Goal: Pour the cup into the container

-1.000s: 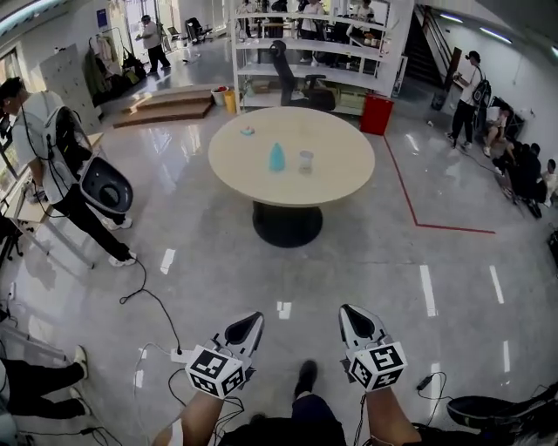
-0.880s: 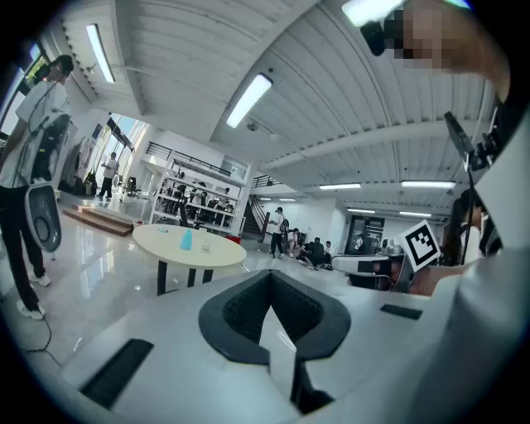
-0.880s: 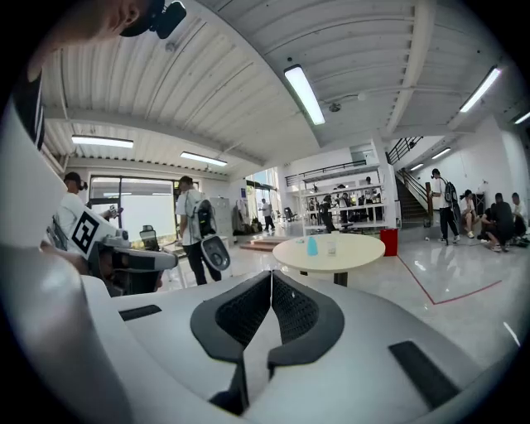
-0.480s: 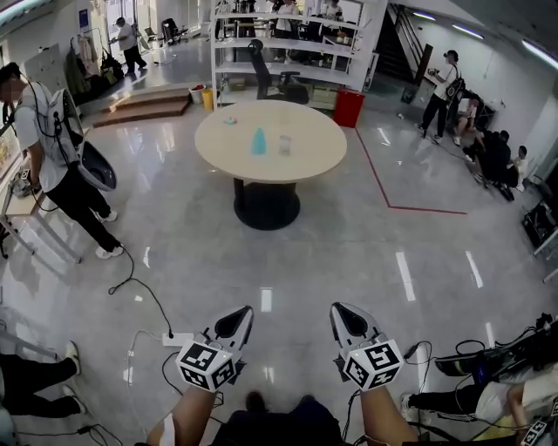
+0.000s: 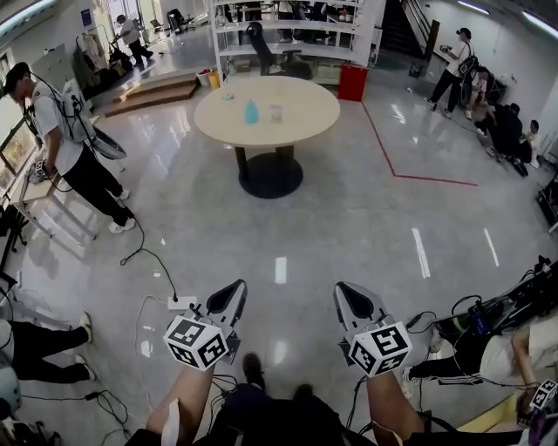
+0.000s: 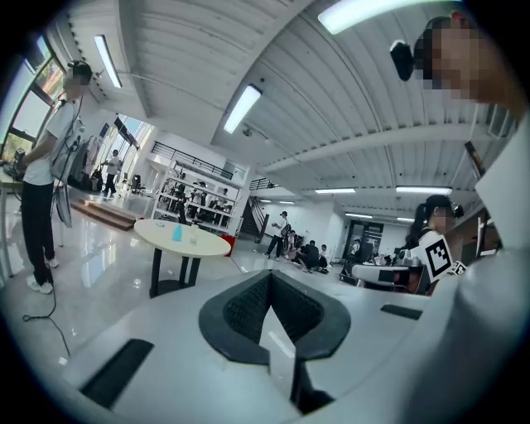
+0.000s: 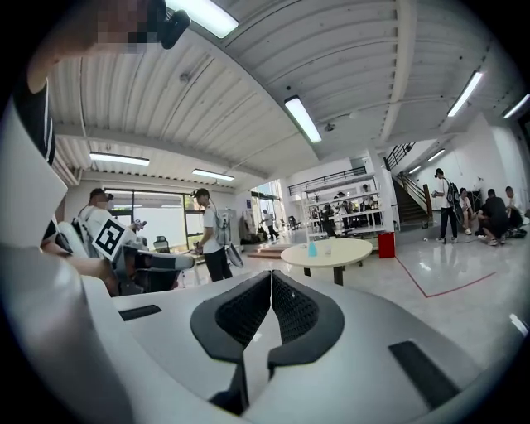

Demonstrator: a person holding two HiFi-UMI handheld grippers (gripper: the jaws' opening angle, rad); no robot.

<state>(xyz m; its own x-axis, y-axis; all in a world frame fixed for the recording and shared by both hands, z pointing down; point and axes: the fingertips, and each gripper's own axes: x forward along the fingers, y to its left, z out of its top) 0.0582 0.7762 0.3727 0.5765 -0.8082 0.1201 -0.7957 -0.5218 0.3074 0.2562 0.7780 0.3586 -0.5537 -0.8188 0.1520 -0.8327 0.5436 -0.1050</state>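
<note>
Since a second ago, the round beige table (image 5: 305, 118) has shifted up and to the left in the head view and is seen slightly smaller. A seated person (image 5: 488, 361) and a tangle of dark cables (image 5: 475, 314) have come into the lower right corner. The dark shoe (image 5: 251, 369) between the forearms is now seen left of where it was.

Left gripper (image 5: 232, 296): held out ahead of the body on a bare forearm (image 5: 187, 401) that enters from the bottom edge. It is pointed forward, close to level, over the glossy grey floor (image 5: 349, 226). Its marker cube is turned up toward the camera. In the left gripper view the two black ribbed pads (image 6: 248, 308) are seen pressed together along one seam, with nothing between them.

Right gripper (image 5: 350, 299): carried in the same way on the other forearm (image 5: 388, 405), roughly parallel to the left one and level with it, the two tips leaning slightly toward each other. In the right gripper view its jaws are likewise closed flat on each other and empty.

Task items: a small clear cup (image 5: 276, 113) and a light-blue tapered container (image 5: 251, 111) are seen upright on the table top, near each other but not touching, the cup to the right. Both stand well away from the grippers, far across the floor.

Surroundings: a standing person in a white shirt (image 5: 61, 131) is noted at the left, and white shelving (image 5: 288, 26) is seen behind the table.
</note>
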